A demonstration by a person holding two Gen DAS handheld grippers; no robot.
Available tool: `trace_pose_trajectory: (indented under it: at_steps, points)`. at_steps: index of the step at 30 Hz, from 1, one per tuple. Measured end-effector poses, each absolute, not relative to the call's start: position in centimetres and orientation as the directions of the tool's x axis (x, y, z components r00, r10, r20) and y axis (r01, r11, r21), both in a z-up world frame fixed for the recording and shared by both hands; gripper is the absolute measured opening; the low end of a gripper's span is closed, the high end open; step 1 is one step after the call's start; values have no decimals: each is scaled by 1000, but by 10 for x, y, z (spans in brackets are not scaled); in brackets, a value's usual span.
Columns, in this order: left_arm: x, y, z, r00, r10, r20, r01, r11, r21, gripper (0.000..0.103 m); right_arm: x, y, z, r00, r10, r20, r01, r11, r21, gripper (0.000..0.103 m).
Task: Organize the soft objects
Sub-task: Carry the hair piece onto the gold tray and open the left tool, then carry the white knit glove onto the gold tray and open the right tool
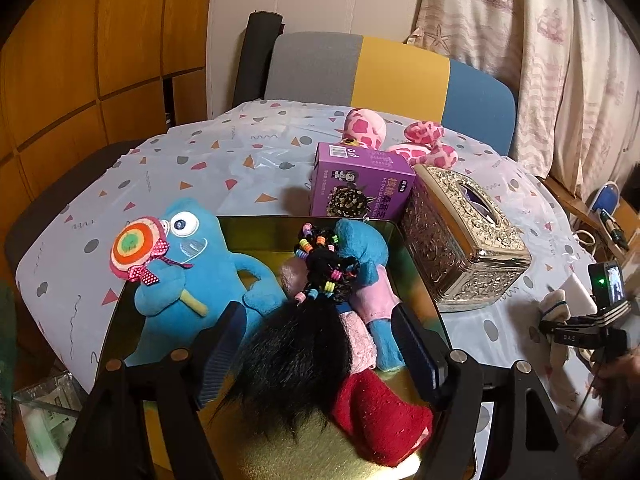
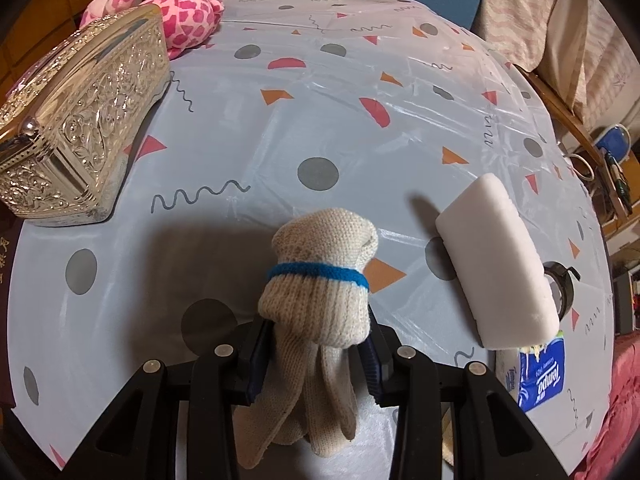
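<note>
two grippers are in use, one over the collecting container and one out on the table. landmark for all positions: the embossed silver metal tissue box (image 1: 464,240).

the shallow gold-lined tray (image 1: 256,244) sits just beside the tissue box, on its left in the left wrist view. it already holds a blue plush monster with a felt lollipop (image 1: 192,276), a smaller blue plush doll in a pink dress (image 1: 366,264), a black hair tuft strung with coloured beads (image 1: 304,320), a pink towelling piece (image 1: 362,344) and a red fleece cloth (image 1: 380,416). judgement: soft items are being gathered here, so the tray is the sorting point.

the left gripper (image 1: 316,356) hangs over the tray with its jaws spread wide; the hair tuft lies between the fingers (image 1: 416,344) but the pads do not press it. released, in my reading.

the right gripper (image 2: 316,352), on the far side of the tissue box from the tray, is clenched on a rolled cream knitted glove with a blue band (image 2: 320,296), gripped below the band so the bundle stays together. the glove is lifted off the patterned plastic tablecloth (image 2: 280,128).

outstanding, by judgement: a white foam sponge block (image 2: 500,260) lies well to the right of the tissue box, and a pink spotted plush toy (image 2: 180,8) lies just behind it. a purple cardboard snack box (image 1: 360,184) stands touching the tissue box; it is rigid and likely stays.
</note>
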State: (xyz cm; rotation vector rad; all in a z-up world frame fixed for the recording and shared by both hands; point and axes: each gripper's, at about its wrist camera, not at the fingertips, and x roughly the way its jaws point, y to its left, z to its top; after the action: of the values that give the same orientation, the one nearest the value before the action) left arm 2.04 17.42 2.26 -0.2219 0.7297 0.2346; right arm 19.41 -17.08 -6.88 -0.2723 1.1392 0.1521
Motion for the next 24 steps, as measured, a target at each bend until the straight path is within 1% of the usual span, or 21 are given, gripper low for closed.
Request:
trace_pose_trajectory:
  at_steps: [8, 11, 15, 18, 24]
  points:
    - [13, 185, 20, 719, 144, -680, -300, 947, -117, 75, 183, -163, -63, 393, -41, -919, -209, 969, -132, 36]
    - [10, 192, 18, 716, 151, -682, -315, 941, -122, 75, 175, -158, -61, 377, 8, -926, -202, 977, -73, 36]
    - [8, 199, 16, 711, 159, -685, -331, 935, -127, 76, 157, -139, -52, 394, 70, -917, -240, 970, -29, 36]
    - [7, 202, 15, 711, 164, -684, -337, 933, -126, 79, 143, -124, -41, 405, 154, -902, -263, 964, 46, 36]
    - [7, 204, 14, 708, 165, -686, -343, 930, -130, 80, 117, -80, -14, 408, 320, -855, -357, 918, 174, 36]
